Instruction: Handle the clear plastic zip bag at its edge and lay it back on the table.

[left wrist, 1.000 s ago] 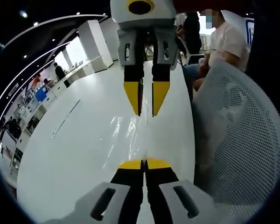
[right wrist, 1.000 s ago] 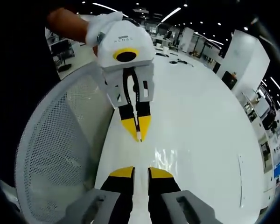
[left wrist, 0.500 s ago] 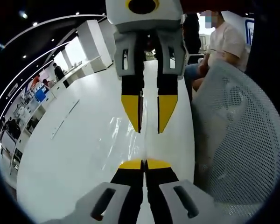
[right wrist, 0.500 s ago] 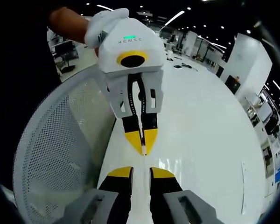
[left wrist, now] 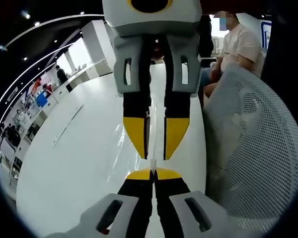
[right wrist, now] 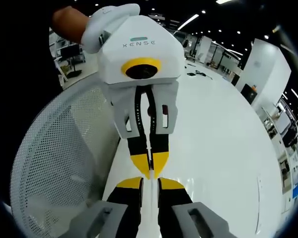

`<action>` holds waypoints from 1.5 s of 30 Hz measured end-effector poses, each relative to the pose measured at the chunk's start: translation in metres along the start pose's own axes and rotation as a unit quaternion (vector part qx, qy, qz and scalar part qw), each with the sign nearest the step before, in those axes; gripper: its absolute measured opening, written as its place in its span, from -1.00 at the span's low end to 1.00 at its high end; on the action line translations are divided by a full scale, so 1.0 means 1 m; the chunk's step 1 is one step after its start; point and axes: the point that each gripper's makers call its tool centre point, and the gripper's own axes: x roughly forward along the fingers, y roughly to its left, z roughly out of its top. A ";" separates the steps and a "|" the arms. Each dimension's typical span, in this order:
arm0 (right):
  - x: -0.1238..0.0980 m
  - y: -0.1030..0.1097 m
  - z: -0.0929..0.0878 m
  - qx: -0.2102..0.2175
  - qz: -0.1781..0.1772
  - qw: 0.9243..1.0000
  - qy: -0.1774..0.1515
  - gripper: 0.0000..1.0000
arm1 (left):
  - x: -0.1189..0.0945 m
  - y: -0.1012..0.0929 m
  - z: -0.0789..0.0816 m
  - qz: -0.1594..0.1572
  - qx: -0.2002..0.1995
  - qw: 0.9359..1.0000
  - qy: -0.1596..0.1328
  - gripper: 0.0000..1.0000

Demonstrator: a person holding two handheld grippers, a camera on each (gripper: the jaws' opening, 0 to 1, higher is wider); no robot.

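The clear plastic zip bag [left wrist: 120, 141] shows as faint glints on the white table [left wrist: 74, 158], mostly hidden behind the other gripper. At the bottom of the left gripper view my left gripper [left wrist: 153, 174] is shut, with the bag's thin clear edge running out from its yellow tips. My right gripper [left wrist: 155, 155] points down at it from above, open, its tips just short of the left ones. In the right gripper view, the right gripper [right wrist: 149, 182] is open at the bottom. The shut left gripper [right wrist: 150, 174] reaches almost into its gap.
A white mesh chair back [left wrist: 253, 148] [right wrist: 59, 158] stands close beside the table's edge. A person in a pale shirt [left wrist: 241, 42] sits beyond it. A gloved hand [right wrist: 107, 22] holds the left gripper. The long table [right wrist: 223, 148] stretches away.
The two grippers have closed in on each other until their tips nearly meet. The left one has stayed shut and the right one open.
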 end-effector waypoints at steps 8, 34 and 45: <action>0.006 -0.001 -0.001 -0.004 0.000 1.000 0.003 -0.89 | 0.000 -0.001 0.001 -0.004 0.006 1.000 -0.001 -1.00; 0.020 -0.006 -0.007 0.073 -0.008 0.997 0.036 -1.00 | -0.005 0.004 -0.007 0.002 0.014 1.000 0.012 -1.00; 0.023 -0.007 -0.013 0.122 -0.009 0.991 0.049 -1.00 | -0.002 0.005 -0.015 0.003 -0.018 1.000 0.019 -1.00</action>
